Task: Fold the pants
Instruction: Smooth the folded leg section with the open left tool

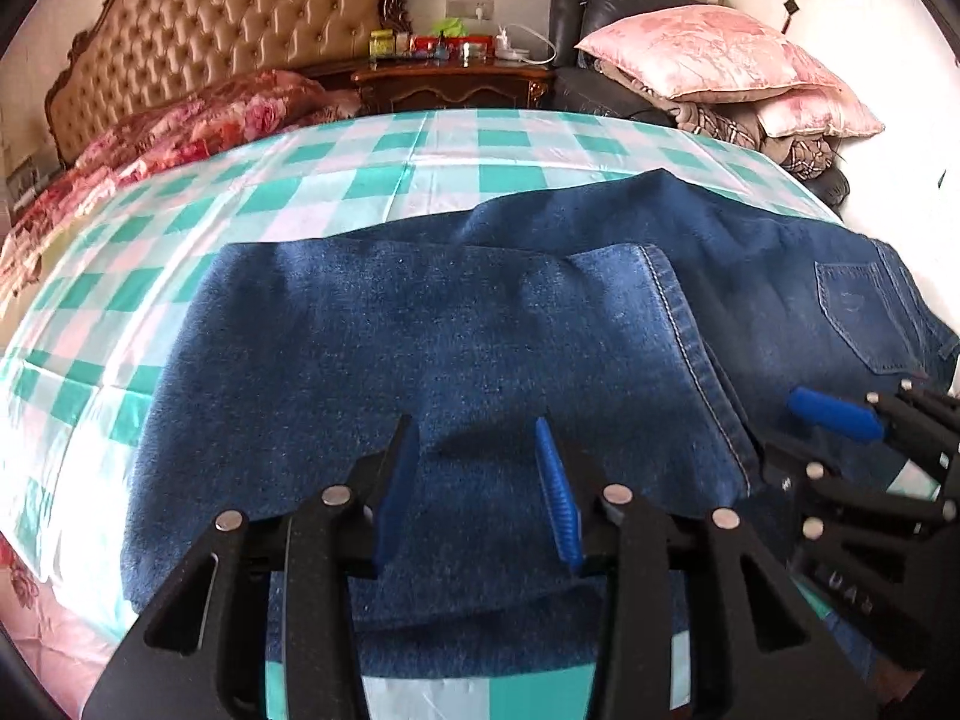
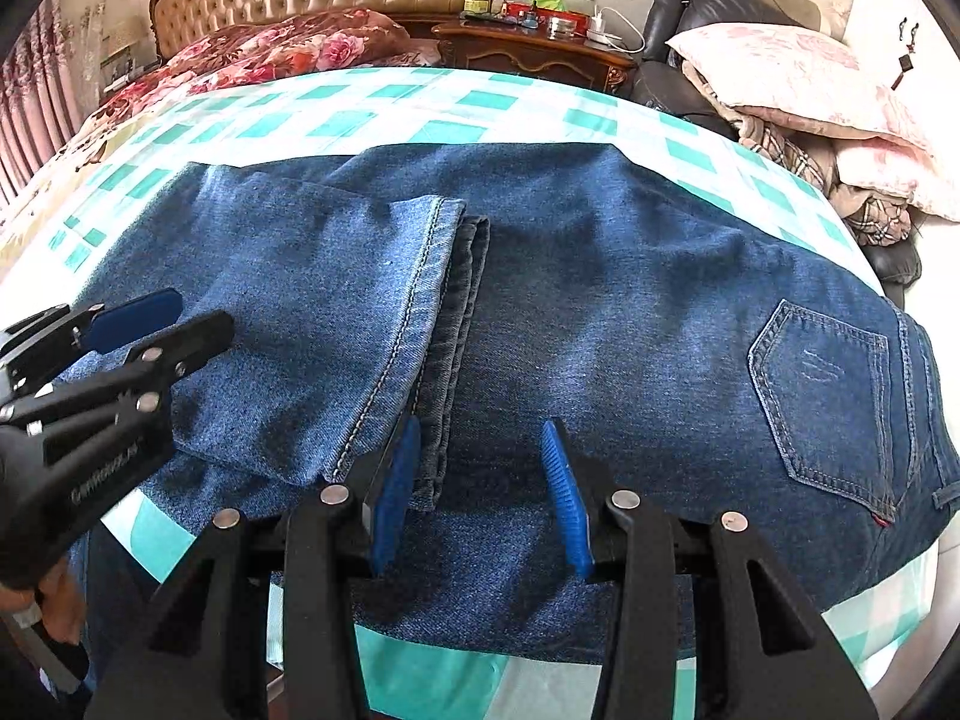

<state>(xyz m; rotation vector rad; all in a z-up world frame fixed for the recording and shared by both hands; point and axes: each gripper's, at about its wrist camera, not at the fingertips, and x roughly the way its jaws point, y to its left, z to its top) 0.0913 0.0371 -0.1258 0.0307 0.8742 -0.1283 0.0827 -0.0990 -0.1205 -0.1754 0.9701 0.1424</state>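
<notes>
Pants [image 2: 600, 312]: lying folded on the checked sheet [image 2: 420, 120].
Left gripper [image 1: 477, 480]: hovering, fingers spread.
Right gripper [image 2: 480, 480]: hovering, fingers spread.

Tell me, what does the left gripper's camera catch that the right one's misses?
Only the left view shows the folded leg's left end lying flat on the checkered sheet. Only the right view shows the whole back pocket, the stacked leg hems and a bit of curtain. Both show the jeans, headboard, nightstand, pink pillows, and the open left gripper and right gripper above the denim.
</notes>
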